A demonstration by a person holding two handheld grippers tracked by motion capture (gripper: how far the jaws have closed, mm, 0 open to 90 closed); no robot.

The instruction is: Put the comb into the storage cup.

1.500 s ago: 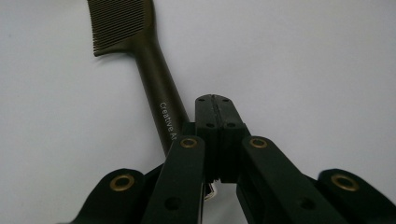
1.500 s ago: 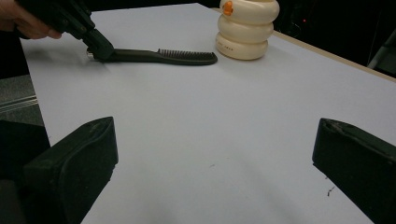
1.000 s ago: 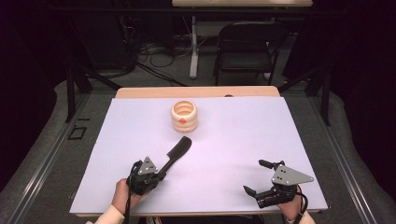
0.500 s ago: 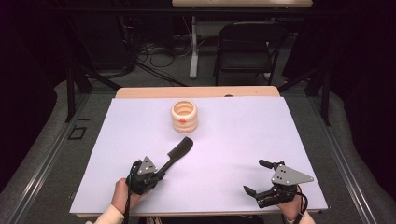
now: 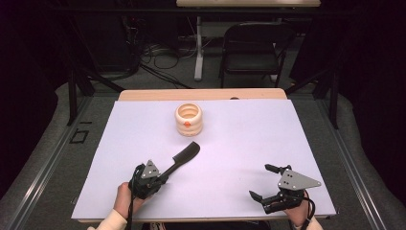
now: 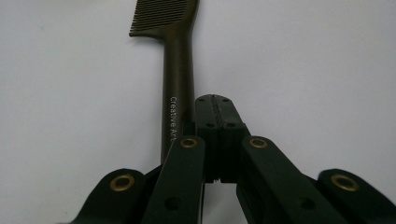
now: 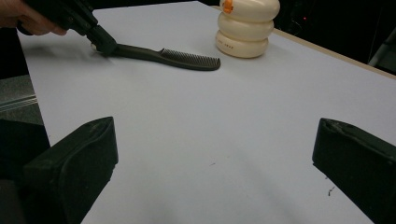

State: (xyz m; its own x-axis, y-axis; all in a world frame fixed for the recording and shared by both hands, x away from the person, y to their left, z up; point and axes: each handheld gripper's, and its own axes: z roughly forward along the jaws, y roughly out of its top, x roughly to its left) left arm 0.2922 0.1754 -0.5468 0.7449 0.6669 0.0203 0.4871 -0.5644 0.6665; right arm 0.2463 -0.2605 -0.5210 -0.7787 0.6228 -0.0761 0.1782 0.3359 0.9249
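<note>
1. black plastic comb (image 5: pixel 184 155) lies on the white bench (image 5: pixel 239 143), left of centre, its handle running down-left to the left hand-held gripper (image 5: pixel 160 178) and its teeth end pointing up-right toward the cream ribbed holder (image 5: pixel 188 120).
2. the left hand-held gripper has its jaws closed together; in the left gripper view the comb's handle (image 6: pixel 177 102) runs just beside and under the closed tips, and whether the pads actually pinch it is hard to tell, since the linkage hides the handle's end.
3. in that same view the comb's teeth are cut off by the top edge.
4. the cream ribbed holder stands upright near the far edge of the bench, apart from the comb's tip, with an orange spot on its front.
5. open white surface lies between the comb and the right hand-held gripper (image 5: pixel 262 183), which rests near the front right corner, close to the front edge.
6. its jaws stand wide apart with nothing between them; in the right gripper view both black fingers (image 7: pixel 77 163) are cut off by the frame's bottom.
</note>
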